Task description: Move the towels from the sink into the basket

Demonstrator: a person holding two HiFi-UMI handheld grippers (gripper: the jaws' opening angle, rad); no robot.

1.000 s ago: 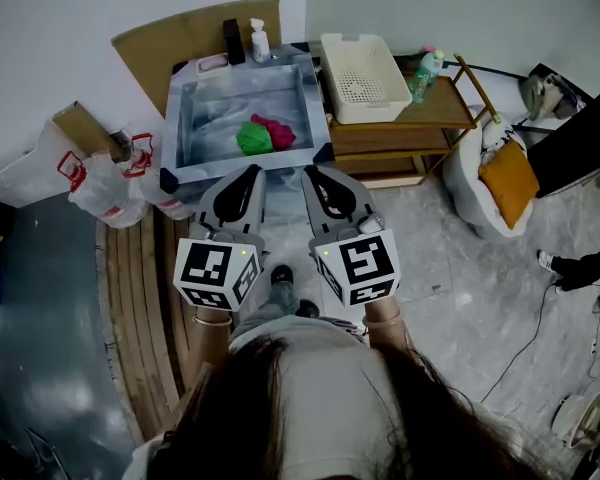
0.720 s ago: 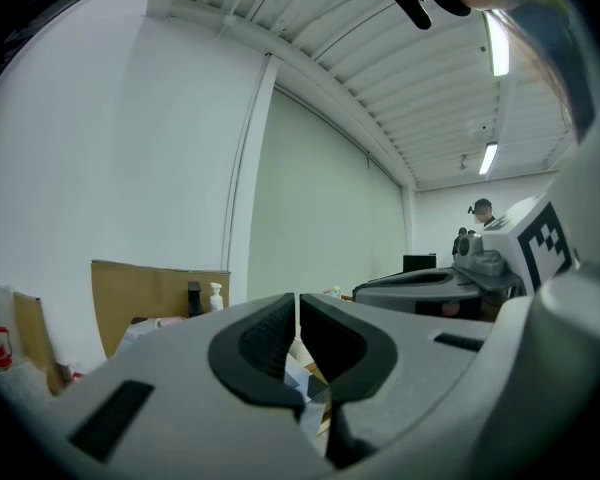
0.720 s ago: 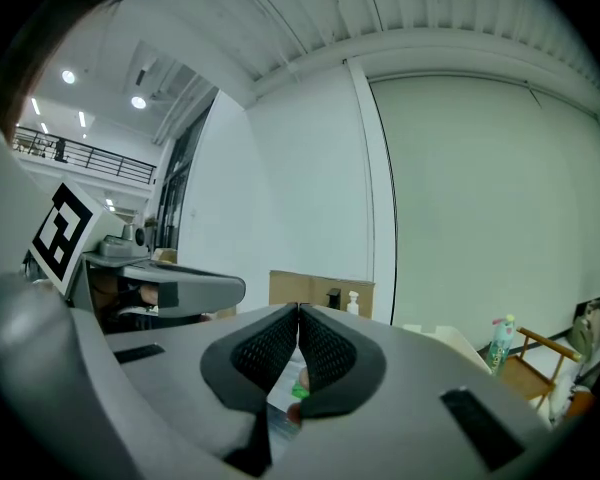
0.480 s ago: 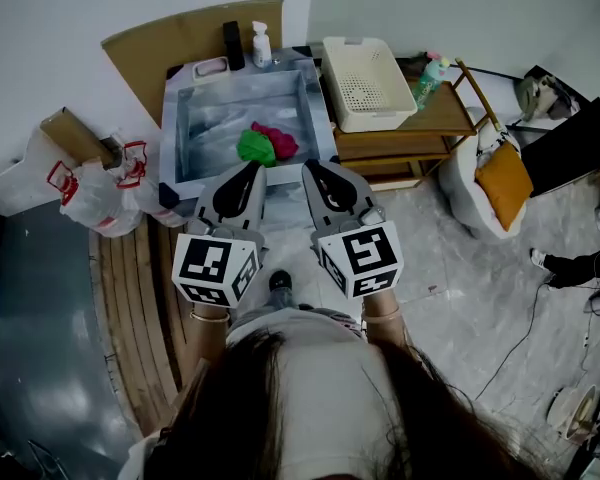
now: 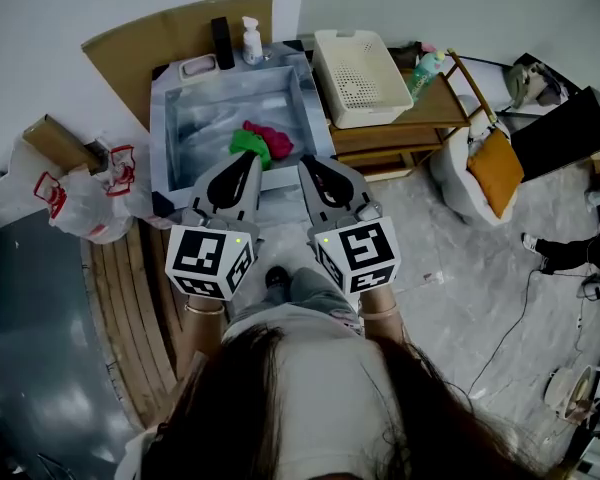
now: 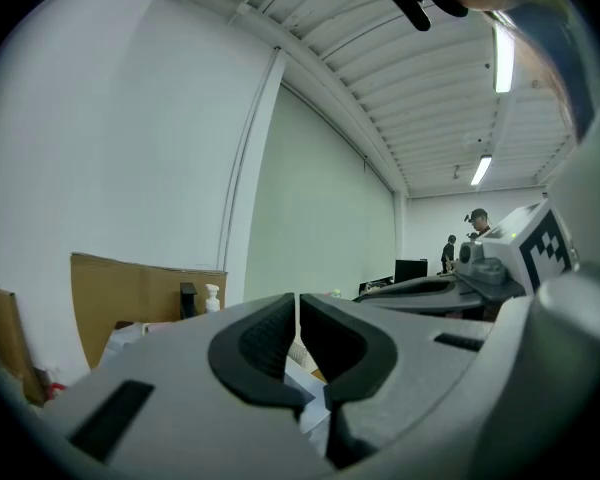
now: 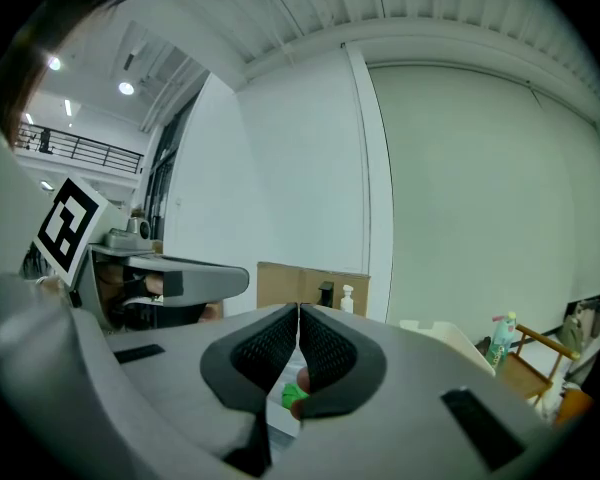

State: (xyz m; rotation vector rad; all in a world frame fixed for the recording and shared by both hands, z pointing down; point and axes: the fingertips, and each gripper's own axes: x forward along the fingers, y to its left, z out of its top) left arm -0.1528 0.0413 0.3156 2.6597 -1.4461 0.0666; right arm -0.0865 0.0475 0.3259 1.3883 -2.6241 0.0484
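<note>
White walls back the sink (image 5: pixel 166 118), where a green towel (image 5: pixel 246 145) and pink towel (image 5: pixel 271 135) lie bunched near its front right corner. Beside it, the basket (image 5: pixel 351 117) rests on a wooden shelf (image 5: pixel 435 108). At the sink's front edge, the left gripper (image 5: pixel 250 161) and right gripper (image 5: pixel 306 166) have their jaws together, holding nothing.

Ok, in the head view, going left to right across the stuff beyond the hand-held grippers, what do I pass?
White plastic bag → sink → white basket → green bottle → orange cushion.
</note>
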